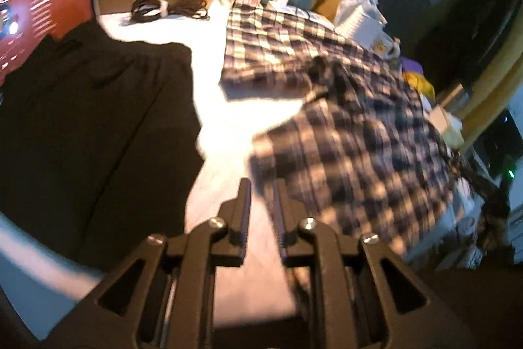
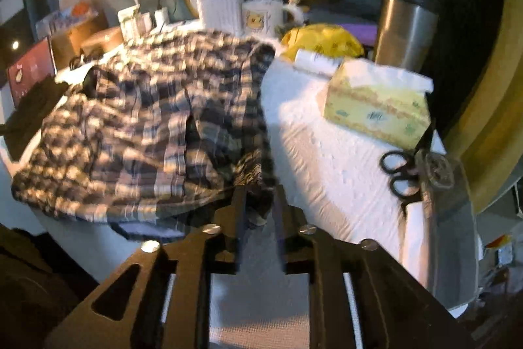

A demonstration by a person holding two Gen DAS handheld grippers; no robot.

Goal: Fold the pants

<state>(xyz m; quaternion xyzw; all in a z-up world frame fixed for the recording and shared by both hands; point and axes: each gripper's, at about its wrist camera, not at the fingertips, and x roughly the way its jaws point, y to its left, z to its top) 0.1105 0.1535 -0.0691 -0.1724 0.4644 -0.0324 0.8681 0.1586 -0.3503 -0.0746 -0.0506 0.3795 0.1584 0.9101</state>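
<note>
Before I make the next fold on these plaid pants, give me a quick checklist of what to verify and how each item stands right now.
1. Left hand-held gripper has fabric: ok, it looks pinched on an edge of the plaid pants.
2. Right hand-held gripper has fabric: ok, cloth sits between its fingers.
3. Pants lying flat: not ok, bunched and partly lifted.
4. Black garment apart from the pants: ok, bare white table cover between them.
5. Scissors and tissue box clear of the pants: ok, off to the right.
6. Sharp view: not ok, both blurred.
</note>
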